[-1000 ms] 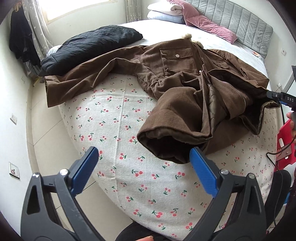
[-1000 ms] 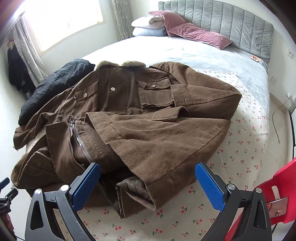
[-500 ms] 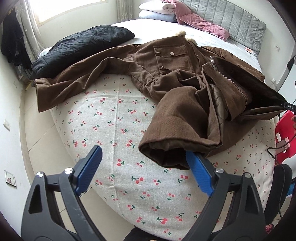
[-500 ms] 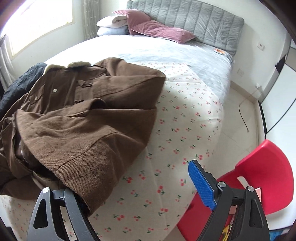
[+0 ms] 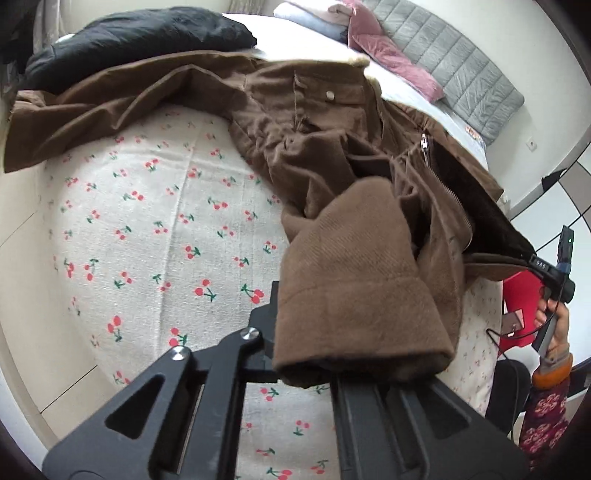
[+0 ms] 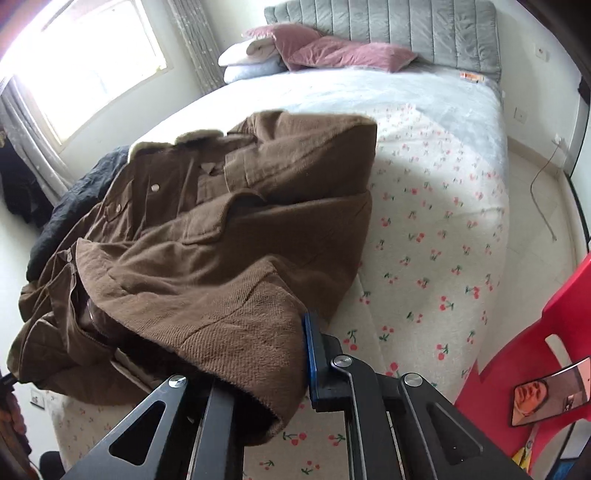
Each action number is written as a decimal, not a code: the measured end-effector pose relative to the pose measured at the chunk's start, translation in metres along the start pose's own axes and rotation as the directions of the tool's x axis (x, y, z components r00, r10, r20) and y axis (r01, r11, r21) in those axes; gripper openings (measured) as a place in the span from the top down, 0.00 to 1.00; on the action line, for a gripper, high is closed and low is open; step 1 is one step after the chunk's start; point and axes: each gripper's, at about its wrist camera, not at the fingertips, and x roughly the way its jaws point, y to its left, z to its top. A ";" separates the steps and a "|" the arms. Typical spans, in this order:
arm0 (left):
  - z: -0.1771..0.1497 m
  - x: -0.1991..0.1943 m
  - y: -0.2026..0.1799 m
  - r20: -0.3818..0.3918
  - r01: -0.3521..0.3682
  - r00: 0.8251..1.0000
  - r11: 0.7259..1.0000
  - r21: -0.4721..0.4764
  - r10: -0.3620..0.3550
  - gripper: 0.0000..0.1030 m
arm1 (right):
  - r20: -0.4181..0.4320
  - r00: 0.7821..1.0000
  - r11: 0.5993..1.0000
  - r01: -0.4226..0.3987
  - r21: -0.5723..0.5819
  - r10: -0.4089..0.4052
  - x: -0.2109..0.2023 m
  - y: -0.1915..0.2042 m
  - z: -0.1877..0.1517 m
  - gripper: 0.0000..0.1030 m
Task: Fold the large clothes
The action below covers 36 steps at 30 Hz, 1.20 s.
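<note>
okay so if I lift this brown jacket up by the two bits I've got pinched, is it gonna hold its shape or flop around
The brown jacket will probably flop: it already lies in loose folds and bunches. The thick cloth and fleecy collar suggest it is fairly heavy, so it may sag between the left hand-held gripper and the right hand-held gripper. The coarse weave seems unlikely to slip.

Bed [image 6: 436, 206] — cherry-print sheet; on it brown jacket [image 6: 229, 236], black garment [image 5: 140, 40], pillows [image 6: 317, 51] at headboard.

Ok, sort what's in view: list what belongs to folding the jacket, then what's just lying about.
Part of the job:
- brown jacket, spread on the cherry-print sheet
- left gripper, shut on a sleeve cuff
- right gripper, shut on the jacket's hem

Just lying about:
- black garment
- pink pillows
- red chair
- phone on the chair
</note>
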 end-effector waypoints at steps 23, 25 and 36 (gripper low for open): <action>-0.122 -0.078 -0.015 -0.158 -0.179 0.970 0.983 0.041 0.183 0.44 | -0.157 0.981 0.917 0.161 0.365 -0.110 -0.067 -0.201 -0.128 0.78; -0.113 -0.091 -0.014 -0.094 -0.193 0.976 0.980 0.047 0.197 0.28 | -0.130 0.990 0.918 0.105 0.382 -0.059 -0.080 -0.207 -0.125 0.64; -0.062 0.002 -0.013 -0.196 -0.010 0.981 0.998 -0.068 -0.003 0.26 | -0.068 0.981 0.932 -0.152 0.330 0.184 -0.020 -0.159 -0.069 0.29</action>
